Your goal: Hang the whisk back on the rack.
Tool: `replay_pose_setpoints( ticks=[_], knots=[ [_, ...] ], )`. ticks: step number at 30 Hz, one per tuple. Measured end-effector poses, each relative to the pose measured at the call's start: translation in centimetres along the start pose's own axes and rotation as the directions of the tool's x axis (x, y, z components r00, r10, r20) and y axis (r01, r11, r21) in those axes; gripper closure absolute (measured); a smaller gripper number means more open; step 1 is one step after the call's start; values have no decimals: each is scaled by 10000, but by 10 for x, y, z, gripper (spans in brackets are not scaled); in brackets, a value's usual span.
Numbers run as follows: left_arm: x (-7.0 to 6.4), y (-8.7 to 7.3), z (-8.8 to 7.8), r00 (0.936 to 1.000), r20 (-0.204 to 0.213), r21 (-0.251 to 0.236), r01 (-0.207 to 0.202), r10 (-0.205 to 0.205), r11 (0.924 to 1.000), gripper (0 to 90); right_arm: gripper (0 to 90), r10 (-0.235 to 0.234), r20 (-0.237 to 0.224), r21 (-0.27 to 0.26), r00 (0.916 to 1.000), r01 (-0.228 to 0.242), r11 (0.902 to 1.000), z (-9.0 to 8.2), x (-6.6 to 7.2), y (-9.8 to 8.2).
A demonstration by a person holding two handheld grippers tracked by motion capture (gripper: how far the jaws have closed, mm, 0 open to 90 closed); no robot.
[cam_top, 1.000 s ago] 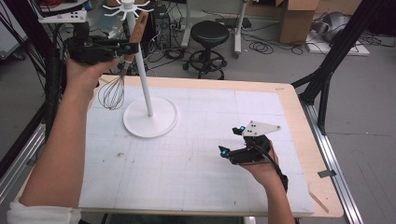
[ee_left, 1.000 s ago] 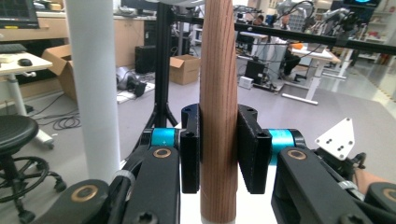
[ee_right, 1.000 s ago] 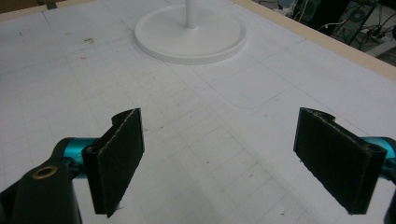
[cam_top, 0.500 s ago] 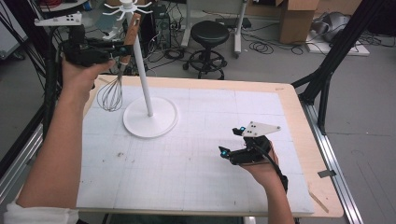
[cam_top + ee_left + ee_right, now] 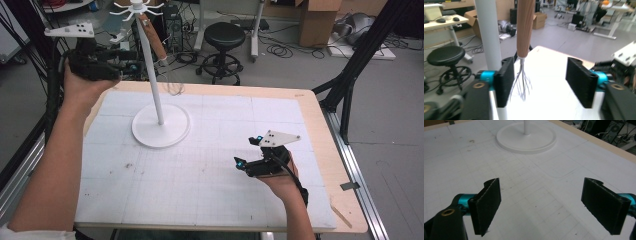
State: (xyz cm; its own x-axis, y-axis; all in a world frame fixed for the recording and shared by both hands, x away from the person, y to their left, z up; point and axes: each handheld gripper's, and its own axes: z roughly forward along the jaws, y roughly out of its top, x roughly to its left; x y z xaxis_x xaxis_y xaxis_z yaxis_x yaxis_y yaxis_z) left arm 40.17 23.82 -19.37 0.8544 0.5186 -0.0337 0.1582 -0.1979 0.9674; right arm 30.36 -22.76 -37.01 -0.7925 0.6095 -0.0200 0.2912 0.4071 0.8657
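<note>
Left gripper [image 5: 131,65] is held up at the far left of the table [image 5: 310,107], beside the tall white pole of the stand [image 5: 161,131]; its jaws have just been opening and now stand apart, with the wooden handle of the whisk [image 5: 524,30] between them but free of both pads. In the left gripper view the handle hangs nearer the left pad, with clear room between it and the right pad, and the white pole rises just beyond the left jaw. The whisk [image 5: 152,37] hangs from the hooked crown at the top of the stand, close to the pole; its long axis runs nearly upright, slightly tilted, handle up and wire loops pointing down over the far edge of the table. The stand's round base sits on the white gridded mat, left of centre and toward the far side, and the pole is the one thing crowding the left gripper. Right gripper [image 5: 248,151] rests low over the near right part of the mat, well apart from the stand, its jaws wide with nothing between them; the right gripper view shows bare mat ahead of it and the stand's base farther off. Open mat lies between the two grippers. Beyond the far edge stand a black stool [image 5: 225,37], loose cables on the floor and a cardboard box [image 5: 320,15]; a black frame leg slants down at the right.
</note>
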Motion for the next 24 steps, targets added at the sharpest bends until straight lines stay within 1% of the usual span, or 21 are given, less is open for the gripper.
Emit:
replay_pose_setpoints(
  ticks=[1, 3, 5, 6, 7, 9, 12, 16, 18, 21, 24],
  knots=[
    [-1, -3, -1, 10000, 25, 112, -16, 15, 9999, 348, 152, 22, -23, 1, 10000, -22, 10000, -1, 0, 0],
    [-5, -11, -2, 9998, 2, 391, -189, 189, 9991, 302, 152, 17, -20, -13, 10000, -17, 10000, -1, 0, 0],
    [-9, -18, -4, 9994, 62, 637, -341, 338, 9974, 280, 151, 43, -7, 9, 10000, -43, 10000, -1, 1, 0],
    [-12, -22, -5, 9991, 118, 666, -405, 398, 9970, 260, 152, -24, -10, -1, 10000, 24, 10000, 0, 1, 1],
    [-13, -26, -6, 9987, 168, 639, -495, 485, 9967, 248, 152, -41, 2, -7, 10000, 41, 10000, 0, 1, 1],
    [-17, -34, -8, 9983, 354, 559, -480, 460, 9973, 222, 152, -39, 9, -21, 10000, 39, 10000, 0, 1, 2],
    [-23, -43, -10, 9971, 537, 447, -572, 548, 9974, 181, 151, -3, -26, 4, 10000, 3, 10000, 2, 2, 3],
    [-28, -52, -12, 9957, 722, 318, -597, 573, 9977, 158, 151, -53, -56, -21, 10000, 53, 10000, 4, 3, 4],
    [-32, -57, -12, 9941, 870, 297, -674, 646, 9973, 152, 152, -73, -71, -46, 9999, 72, 10000, 4, 3, 5],
    [-38, -63, -11, 9929, 972, 327, -727, 692, 9968, 140, 152, -26, -52, -9, 10000, 25, 10000, 4, 3, 4],
    [-41, -70, -11, 9931, 927, 368, -752, 715, 9965, 115, 152, -42, -86, -28, 10000, 41, 10000, 3, 3, 5]
  ],
)
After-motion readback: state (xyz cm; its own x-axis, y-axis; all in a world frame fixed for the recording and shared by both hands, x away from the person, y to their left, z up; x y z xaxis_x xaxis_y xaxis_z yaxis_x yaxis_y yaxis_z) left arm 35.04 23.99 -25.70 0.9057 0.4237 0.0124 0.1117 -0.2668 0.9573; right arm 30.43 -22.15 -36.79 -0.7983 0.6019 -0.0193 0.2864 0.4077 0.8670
